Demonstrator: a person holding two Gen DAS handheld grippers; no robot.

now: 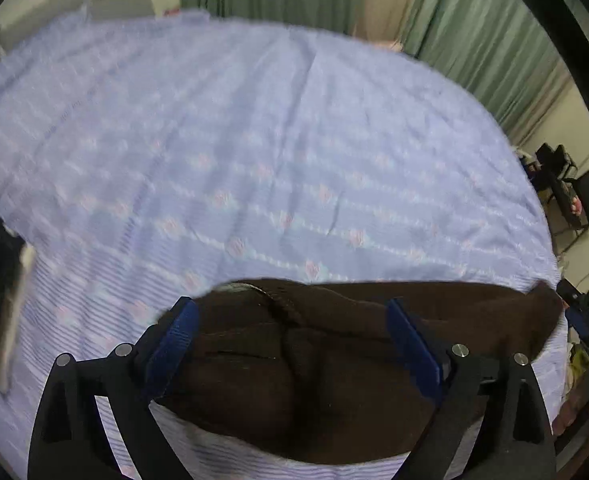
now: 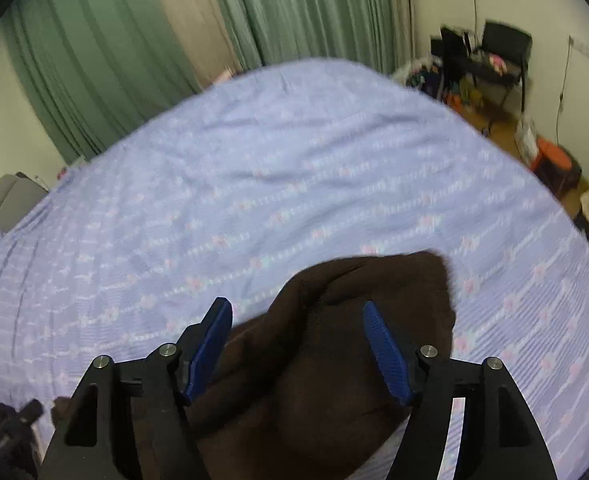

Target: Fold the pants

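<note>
Left gripper (image 1: pixel 294 312), right gripper (image 2: pixel 297 312): agape.

Green curtains (image 2: pixel 94 64) hang behind the bed (image 1: pixel 254 140); black chair (image 2: pixel 508 46) stands by the wall.

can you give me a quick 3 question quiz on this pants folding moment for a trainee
1. True or false: the jaws of the left gripper are spread apart.
2. What do the pants lie on? A) a wooden table B) a bed sheet C) a tiled floor
3. Fill in: the curtains behind the bed are ____.

Key: 1 true; 2 B; 3 green. The right gripper also has its jaws apart over the pants.
</note>
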